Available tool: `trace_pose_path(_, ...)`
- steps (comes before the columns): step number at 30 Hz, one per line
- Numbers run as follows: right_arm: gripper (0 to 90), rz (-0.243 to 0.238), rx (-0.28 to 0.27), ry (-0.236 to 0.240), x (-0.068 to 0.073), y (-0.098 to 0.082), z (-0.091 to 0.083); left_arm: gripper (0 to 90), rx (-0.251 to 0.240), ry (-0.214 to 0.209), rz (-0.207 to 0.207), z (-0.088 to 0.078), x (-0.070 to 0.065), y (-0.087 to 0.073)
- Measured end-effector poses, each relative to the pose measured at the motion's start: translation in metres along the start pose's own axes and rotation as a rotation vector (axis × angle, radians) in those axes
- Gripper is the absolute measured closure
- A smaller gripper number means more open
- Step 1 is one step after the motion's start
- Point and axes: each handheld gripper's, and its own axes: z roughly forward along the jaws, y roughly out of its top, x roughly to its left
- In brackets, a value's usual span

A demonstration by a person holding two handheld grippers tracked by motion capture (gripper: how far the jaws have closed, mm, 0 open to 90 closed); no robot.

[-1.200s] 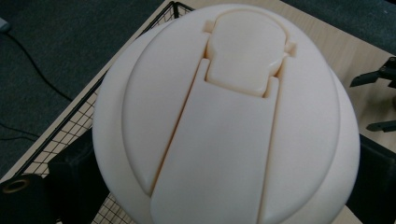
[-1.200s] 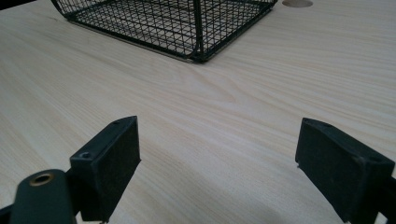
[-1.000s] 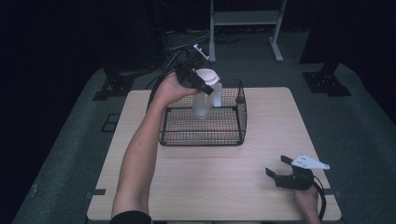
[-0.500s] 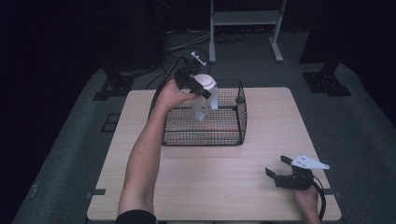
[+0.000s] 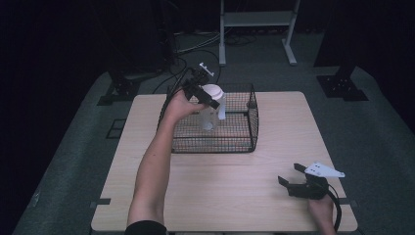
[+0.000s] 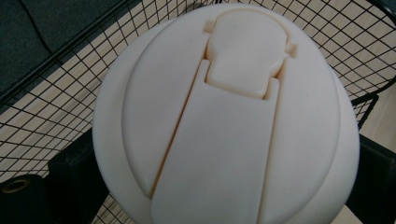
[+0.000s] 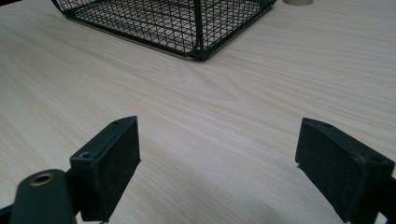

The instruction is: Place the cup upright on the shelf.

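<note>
**Lifting the bottle out of, or lowering it into, the wire basket**

Gripped at its cap, a pale translucent bottle point(image 5: 211, 110) with a white flip-top lid point(image 6: 226, 116) is held by the left gripper point(image 5: 208, 97) above the floor of the black wire basket point(image 5: 252, 117), toward the basket's far left part. The jaws are seen pressed against either side of the lid in the left gripper view, so the bottle is pinched between them. In the high view the bottle hangs slightly tilted; whether its base touches the mesh cannot be told.

The right gripper point(image 5: 289, 177) is rested on the wooden table point(image 5: 230, 181) near the front right corner, well apart from the basket, with its jaws spread wide and nothing held between them.

The step in hand is judged to be the carrying of the bottle over the basket wall. From this moment alone, the direction of travel cannot be settled. For the next move, the pinch on the smooth rounded lid must be kept firm, since a slip is likely there, and the bottle's base must be kept clear of the basket rim. No part is called for from the right gripper until the bottle is set down.
</note>
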Motion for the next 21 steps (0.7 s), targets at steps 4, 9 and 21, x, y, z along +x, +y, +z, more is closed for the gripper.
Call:
trace_pose_path(4,12.9,0.001,-0.003,-0.001,0.000,0.000,0.000,5.4,0.001,0.005,-0.002,0.003,0.000,-0.001)
trace_pose_path(9,12.9,-0.001,0.000,0.000,0.000,0.000,0.000,5.4,-0.002,0.008,-0.005,0.006,0.000,-0.004)
trace_pose_path(21,12.9,-0.004,0.001,-0.003,0.000,0.000,0.000,5.4,0.010,-0.003,-0.029,0.018,0.005,-0.019)
